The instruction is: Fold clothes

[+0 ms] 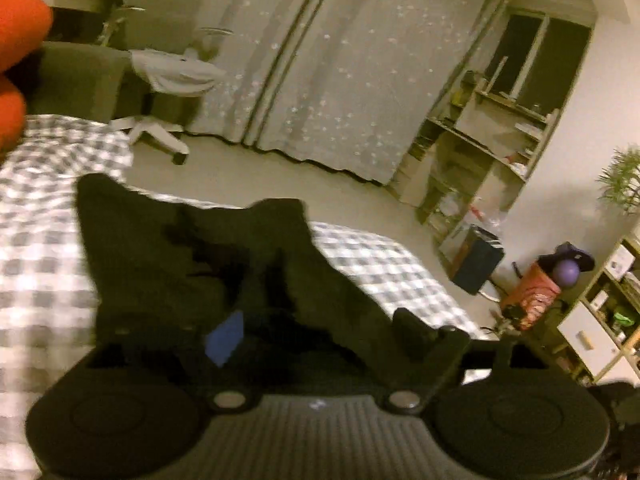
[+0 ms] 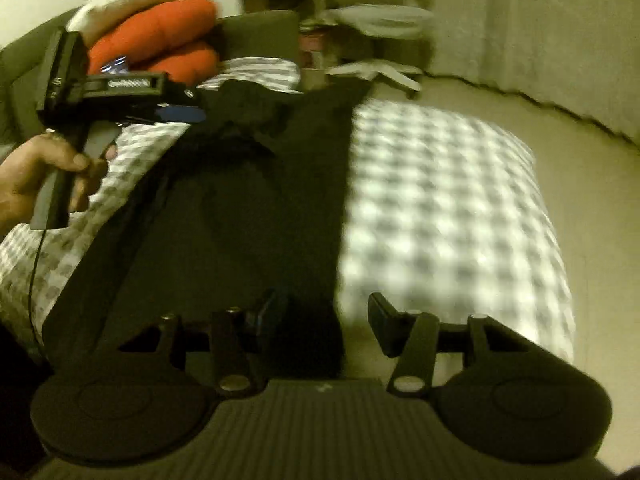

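Observation:
A dark garment (image 2: pixel 248 208) lies lengthwise on a grey-and-white checked bed (image 2: pixel 452 208). In the left wrist view the same dark garment (image 1: pixel 192 240) is bunched up between my left gripper's (image 1: pixel 320 332) fingers; the jaws stand fairly wide with cloth between them, and I cannot tell if they grip it. In the right wrist view the left gripper (image 2: pixel 176 114) shows at the garment's far end, held by a hand. My right gripper (image 2: pixel 324 320) is open over the garment's near end at the bed's edge.
Folded orange and white bedding (image 2: pixel 160 36) is stacked at the head of the bed. A white office chair (image 1: pixel 168 80), grey curtains (image 1: pixel 320 60), shelving (image 1: pixel 480 140) and floor clutter (image 1: pixel 532 292) stand beyond the bed.

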Demonstrator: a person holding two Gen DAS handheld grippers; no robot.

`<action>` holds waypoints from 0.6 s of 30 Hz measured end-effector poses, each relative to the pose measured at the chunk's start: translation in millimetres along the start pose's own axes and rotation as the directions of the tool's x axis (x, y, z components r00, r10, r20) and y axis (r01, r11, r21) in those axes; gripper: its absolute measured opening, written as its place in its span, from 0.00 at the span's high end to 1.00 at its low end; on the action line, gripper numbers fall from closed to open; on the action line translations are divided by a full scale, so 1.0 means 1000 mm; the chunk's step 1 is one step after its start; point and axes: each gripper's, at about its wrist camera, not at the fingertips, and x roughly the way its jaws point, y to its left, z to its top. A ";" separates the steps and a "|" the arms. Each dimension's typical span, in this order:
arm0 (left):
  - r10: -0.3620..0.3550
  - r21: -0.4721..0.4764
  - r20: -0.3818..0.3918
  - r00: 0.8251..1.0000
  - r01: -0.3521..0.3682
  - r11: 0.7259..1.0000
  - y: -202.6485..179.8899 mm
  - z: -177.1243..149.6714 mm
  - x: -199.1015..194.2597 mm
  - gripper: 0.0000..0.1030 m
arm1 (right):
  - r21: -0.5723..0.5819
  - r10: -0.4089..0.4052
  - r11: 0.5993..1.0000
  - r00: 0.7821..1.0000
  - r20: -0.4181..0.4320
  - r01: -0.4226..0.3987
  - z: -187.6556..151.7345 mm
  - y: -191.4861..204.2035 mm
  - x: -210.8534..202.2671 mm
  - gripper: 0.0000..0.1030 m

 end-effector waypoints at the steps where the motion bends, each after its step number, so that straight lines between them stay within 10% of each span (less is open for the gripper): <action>1: 0.006 -0.008 -0.011 1.000 -0.006 1.000 -0.004 0.000 0.005 0.18 | 0.027 -0.022 0.999 1.000 0.000 0.022 -0.007 -0.003 -0.005 0.48; 9: 0.086 -0.031 -0.112 0.990 -0.090 0.995 -0.013 -0.011 0.061 0.20 | 0.008 -0.007 1.000 0.999 -0.052 0.008 -0.039 0.011 -0.013 0.70; 11: 0.100 0.011 -0.096 0.990 -0.099 0.995 -0.017 -0.011 0.063 0.43 | -0.012 -0.023 1.000 0.999 -0.046 0.023 -0.042 0.018 -0.016 0.93; 13: 0.094 -0.012 -0.105 0.990 -0.096 0.995 -0.014 -0.008 0.065 0.72 | -0.055 -0.053 0.997 0.998 -0.025 0.052 -0.040 0.035 -0.024 0.93; 18: 0.041 -0.043 -0.042 0.998 -0.042 0.998 -0.008 0.001 0.049 0.91 | -0.233 -0.107 0.966 0.994 0.018 0.108 -0.051 0.104 -0.042 0.96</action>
